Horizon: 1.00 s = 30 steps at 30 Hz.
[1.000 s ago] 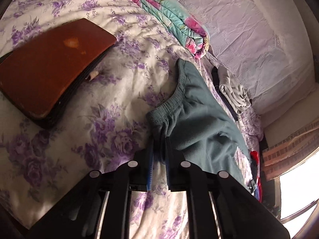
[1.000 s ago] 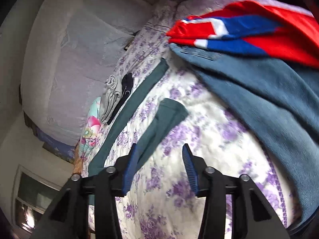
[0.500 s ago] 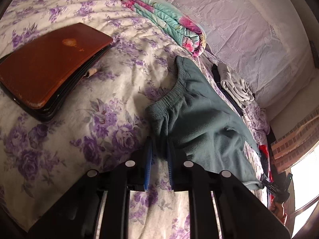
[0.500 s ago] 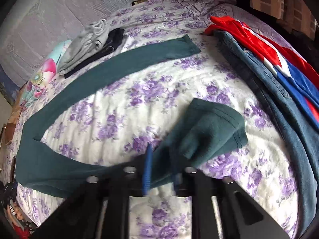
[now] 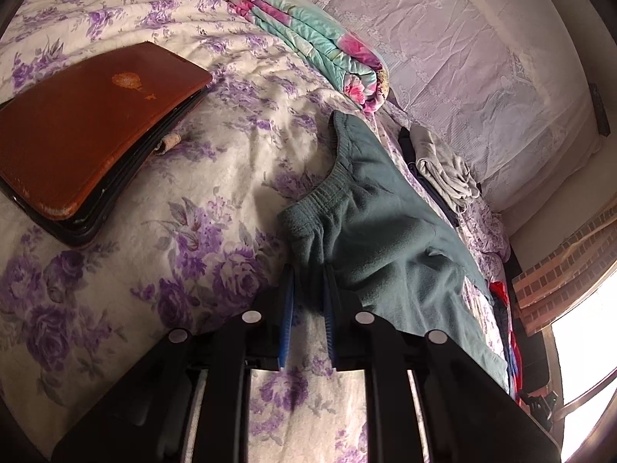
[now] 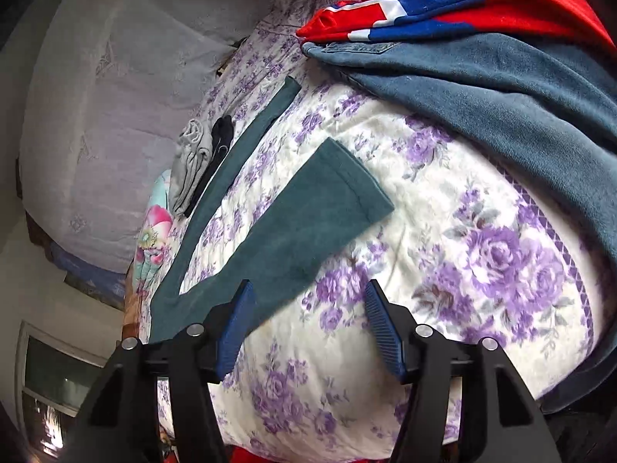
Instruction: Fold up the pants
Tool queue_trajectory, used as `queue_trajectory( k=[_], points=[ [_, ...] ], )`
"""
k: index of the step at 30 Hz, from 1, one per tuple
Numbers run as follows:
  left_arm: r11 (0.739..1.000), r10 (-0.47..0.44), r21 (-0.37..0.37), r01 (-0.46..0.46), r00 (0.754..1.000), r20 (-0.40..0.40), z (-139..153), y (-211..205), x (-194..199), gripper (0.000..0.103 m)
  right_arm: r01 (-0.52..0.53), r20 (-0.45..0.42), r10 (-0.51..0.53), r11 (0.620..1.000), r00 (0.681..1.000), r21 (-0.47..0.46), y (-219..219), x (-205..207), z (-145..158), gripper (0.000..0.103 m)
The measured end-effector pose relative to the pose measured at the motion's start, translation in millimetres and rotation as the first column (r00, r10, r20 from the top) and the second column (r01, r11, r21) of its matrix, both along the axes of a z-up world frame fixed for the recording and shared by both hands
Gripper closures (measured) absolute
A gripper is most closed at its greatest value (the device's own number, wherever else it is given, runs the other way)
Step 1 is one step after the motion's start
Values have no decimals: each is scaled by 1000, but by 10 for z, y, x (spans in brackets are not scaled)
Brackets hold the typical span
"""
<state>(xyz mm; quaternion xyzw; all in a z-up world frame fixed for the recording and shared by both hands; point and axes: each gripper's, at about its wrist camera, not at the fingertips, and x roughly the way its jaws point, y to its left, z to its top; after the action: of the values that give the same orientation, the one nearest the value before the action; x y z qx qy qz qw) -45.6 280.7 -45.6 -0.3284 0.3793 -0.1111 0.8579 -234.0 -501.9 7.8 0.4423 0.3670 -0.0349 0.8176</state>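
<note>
A: Progress?

B: Barely begun. Teal pants (image 5: 381, 239) spread flat on floral bedspread (image 5: 216, 177), two legs splayed apart, unfolded.

A: Grippers?

B: Left gripper (image 5: 308, 301) pinched on waistband corner. Right gripper (image 6: 308, 308) just been opening, nothing between pads, beside near leg hem (image 6: 347, 185).

A: Near the pants?

B: One laptop (image 5: 88, 135), one rolled quilt (image 5: 316, 38), one denim garment (image 6: 501, 96).

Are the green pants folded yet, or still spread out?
Spread: both legs of the pants lie apart in a V on the bedspread.
</note>
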Motion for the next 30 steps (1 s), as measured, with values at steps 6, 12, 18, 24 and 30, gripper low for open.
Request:
queue_trajectory(
  k=[6,12,18,24,30],
  points=[
    [1000,5,-25,-6,999,-37,16,-1,77,85,38,-25,-35,990,999,135,-223,609,-299,101],
    [993,25,-111,-28,999,-26,138,36,207,98,-52,223,44,998,974,31,-130,1221,771,101],
    [997,46,-65,-45,999,16,252,36,-64,99,-16,162,27,998,986,-66,-318,771,653,101],
    [999,21,-41,-25,997,-77,74,116,-102,99,41,-20,-40,995,999,94,-655,306,-214,100],
    [999,19,39,-19,1000,-6,434,77,-182,99,115,83,-93,933,992,-340,-334,177,597,83]
  ],
)
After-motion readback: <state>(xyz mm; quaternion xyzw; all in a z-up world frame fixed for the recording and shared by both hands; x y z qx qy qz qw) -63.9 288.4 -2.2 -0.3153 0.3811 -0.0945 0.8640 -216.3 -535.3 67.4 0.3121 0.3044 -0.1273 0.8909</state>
